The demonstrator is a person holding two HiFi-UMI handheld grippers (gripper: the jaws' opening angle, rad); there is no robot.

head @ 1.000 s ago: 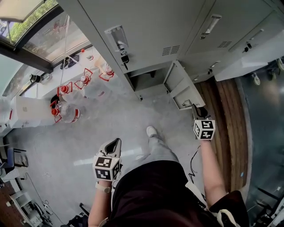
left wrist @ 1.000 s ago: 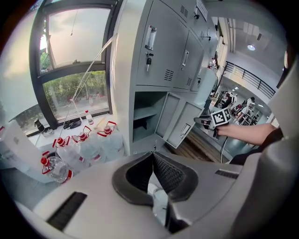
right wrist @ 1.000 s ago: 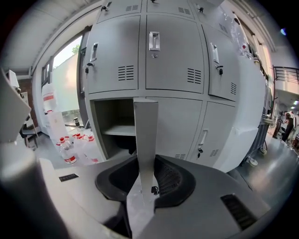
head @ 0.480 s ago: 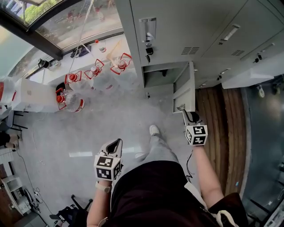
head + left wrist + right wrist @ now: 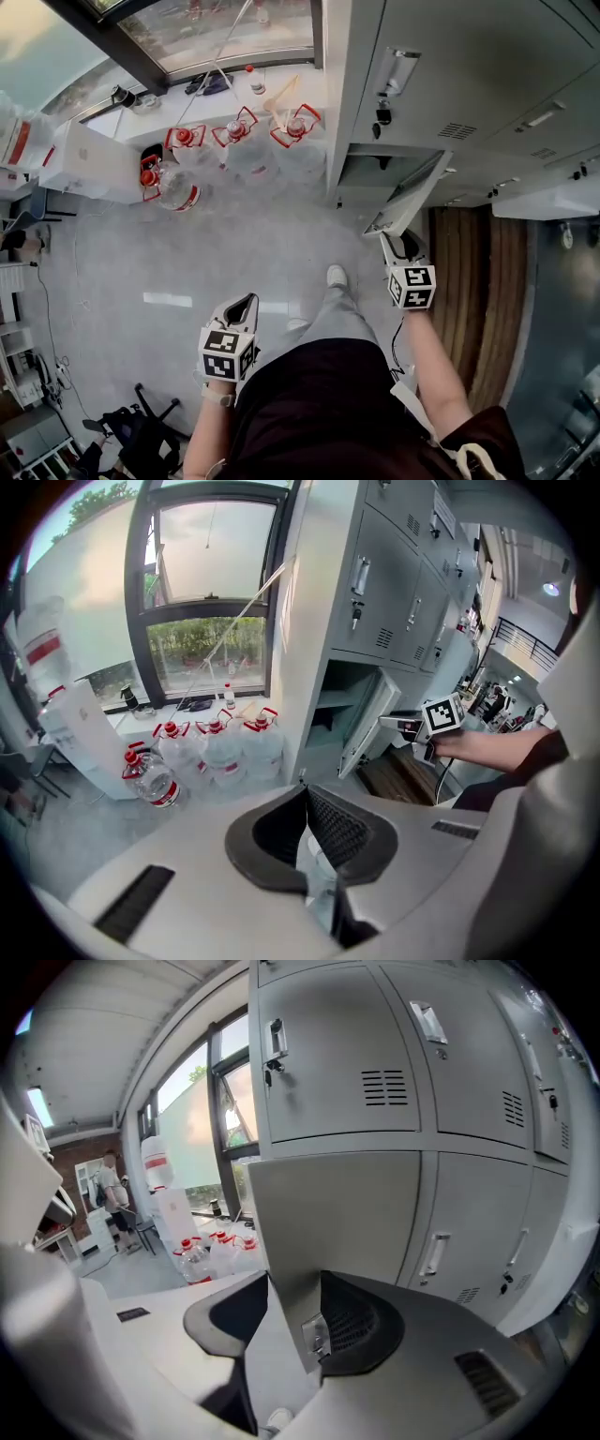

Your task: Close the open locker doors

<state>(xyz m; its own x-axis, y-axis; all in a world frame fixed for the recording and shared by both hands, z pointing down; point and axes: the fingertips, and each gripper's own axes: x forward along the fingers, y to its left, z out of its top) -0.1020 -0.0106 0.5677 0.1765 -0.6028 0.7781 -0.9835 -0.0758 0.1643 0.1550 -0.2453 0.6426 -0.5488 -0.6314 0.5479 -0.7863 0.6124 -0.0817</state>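
Observation:
The grey bottom locker door [image 5: 408,199] stands half open in front of its dark compartment [image 5: 375,171] in the head view. My right gripper [image 5: 394,242] is at the door's free lower edge. In the right gripper view the door [image 5: 328,1222] runs between the jaws of my right gripper [image 5: 291,1312], its latch plate against the right pad; the jaws are opening. My left gripper [image 5: 241,307] hangs low by the person's left side, away from the lockers. In the left gripper view my left gripper [image 5: 302,794] has its tips together with nothing in them, and the open door [image 5: 367,728] shows beyond.
The locker bank [image 5: 337,1063] above and to the right has its other doors shut. Several water bottles with red caps [image 5: 234,150] stand on the floor left of the lockers, beside a white box [image 5: 89,159]. The person's foot [image 5: 336,277] is just in front of the open locker.
The door has swung from wide open to half open, toward its compartment. My right gripper stayed at its edge. The left gripper has not moved.

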